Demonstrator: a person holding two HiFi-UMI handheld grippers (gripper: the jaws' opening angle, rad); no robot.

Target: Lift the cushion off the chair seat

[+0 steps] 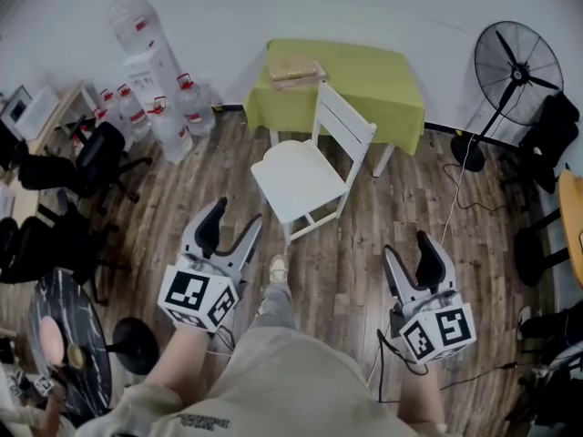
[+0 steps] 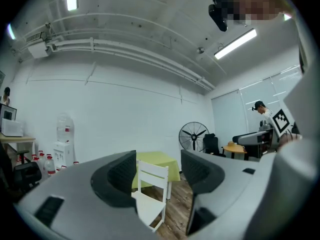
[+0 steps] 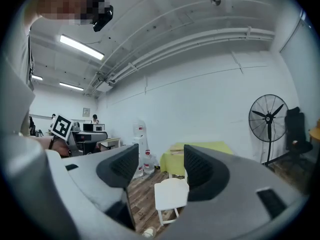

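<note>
A white wooden chair [image 1: 305, 176] stands on the plank floor ahead of me, its back toward a green table. Its seat top [image 1: 293, 178] is flat and white; I cannot tell a cushion apart from the seat. My left gripper [image 1: 234, 218] is open and empty, short of the chair's front left. My right gripper [image 1: 408, 248] is also open and empty, farther back on the right. In the left gripper view the chair [image 2: 150, 196] shows between the spread jaws of the gripper [image 2: 157, 170]. The right gripper view has the chair seat [image 3: 171, 194] below the gap of its gripper [image 3: 161, 166].
A table with a green cloth [image 1: 364, 76] and brown boxes [image 1: 293, 66] stands behind the chair. Water bottles [image 1: 173, 116] and a dispenser [image 1: 146, 39] line the left wall by black office chairs [image 1: 91, 157]. A standing fan [image 1: 510, 71] and floor cables [image 1: 455, 198] are at right.
</note>
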